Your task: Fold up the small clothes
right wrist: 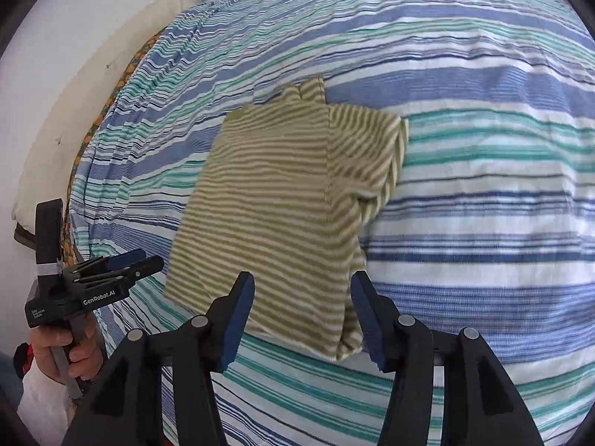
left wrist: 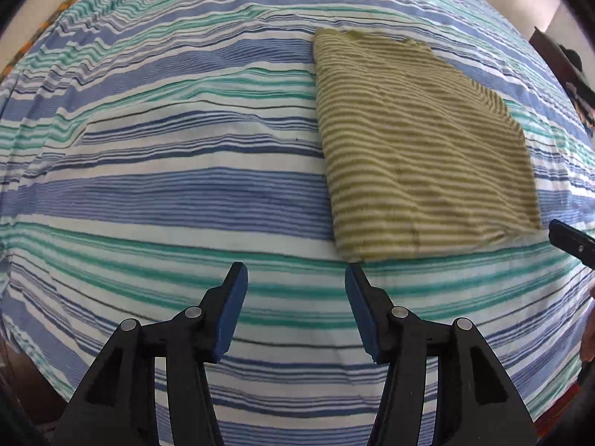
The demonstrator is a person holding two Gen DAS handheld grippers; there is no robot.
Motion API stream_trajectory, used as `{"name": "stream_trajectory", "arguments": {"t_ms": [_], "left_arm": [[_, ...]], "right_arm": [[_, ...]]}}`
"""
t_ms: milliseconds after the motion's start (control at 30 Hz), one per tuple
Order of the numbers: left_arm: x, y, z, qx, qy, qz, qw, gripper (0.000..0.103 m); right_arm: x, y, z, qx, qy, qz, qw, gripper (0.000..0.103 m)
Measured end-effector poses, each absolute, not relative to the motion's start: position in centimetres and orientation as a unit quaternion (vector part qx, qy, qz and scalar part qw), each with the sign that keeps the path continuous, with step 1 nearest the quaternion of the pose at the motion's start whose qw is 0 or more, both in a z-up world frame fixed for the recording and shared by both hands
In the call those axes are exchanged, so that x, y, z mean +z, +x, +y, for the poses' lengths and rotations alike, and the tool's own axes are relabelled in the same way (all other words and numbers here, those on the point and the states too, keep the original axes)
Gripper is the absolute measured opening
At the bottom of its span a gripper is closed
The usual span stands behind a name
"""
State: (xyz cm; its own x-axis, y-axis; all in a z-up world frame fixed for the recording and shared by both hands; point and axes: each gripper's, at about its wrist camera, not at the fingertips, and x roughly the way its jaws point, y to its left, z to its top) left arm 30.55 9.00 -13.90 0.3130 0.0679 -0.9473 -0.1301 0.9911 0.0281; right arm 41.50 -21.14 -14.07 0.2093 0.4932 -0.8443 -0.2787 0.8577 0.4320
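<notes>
An olive and cream striped small shirt (left wrist: 416, 148) lies folded into a narrow panel on the striped bedsheet (left wrist: 167, 193). In the right wrist view the shirt (right wrist: 275, 215) shows a sleeve (right wrist: 375, 148) folded out on its right side. My left gripper (left wrist: 295, 275) is open and empty, just in front of the shirt's near left corner. It also shows from the side in the right wrist view (right wrist: 145, 260), left of the shirt. My right gripper (right wrist: 303, 286) is open and empty, above the shirt's near edge. One of its fingertips (left wrist: 569, 239) shows at the right edge of the left wrist view.
The blue, green and white striped sheet (right wrist: 483, 223) covers the bed. A cream pillow (right wrist: 93, 111) lies along the bed's left edge by a white wall (right wrist: 74, 7). Dark furniture (left wrist: 569, 70) stands at the bed's far right.
</notes>
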Motion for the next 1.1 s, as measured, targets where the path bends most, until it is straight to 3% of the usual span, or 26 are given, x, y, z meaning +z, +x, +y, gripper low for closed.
{"name": "stream_trajectory", "arguments": {"t_ms": [33,67,133,200,367,567,1100], "left_arm": [[-13.4,28.1,8.5,0.063,-0.016,0.569,0.82,0.072],[-12.7,26.1,7.7,0.069,0.0,0.552,0.831,0.077],[-10.7,22.6,5.7,0.086,0.036,0.51,0.855,0.093],[-8.6,19.6,4.0,0.101,0.061,0.466,0.877,0.1],[-4.0,15.2,2.4,0.124,0.038,0.427,0.895,0.101],[-0.5,12.1,2.4,0.111,0.011,0.429,0.896,0.101],[3.3,8.2,1.8,0.099,-0.005,0.447,0.889,0.101]], "right_arm": [[-14.0,39.7,-22.4,0.236,0.085,0.568,0.784,0.082],[-13.6,37.8,-23.4,0.226,0.075,0.557,0.796,0.091],[-12.3,34.5,-24.4,0.209,0.053,0.546,0.809,0.091],[-10.5,31.5,-24.3,0.203,0.026,0.535,0.82,0.091],[-4.6,24.6,-21.9,0.189,-0.038,0.475,0.859,0.1],[0.3,18.8,-19.4,0.182,-0.067,0.435,0.879,0.102],[5.6,12.3,-18.5,0.176,-0.113,0.424,0.881,0.102]]}}
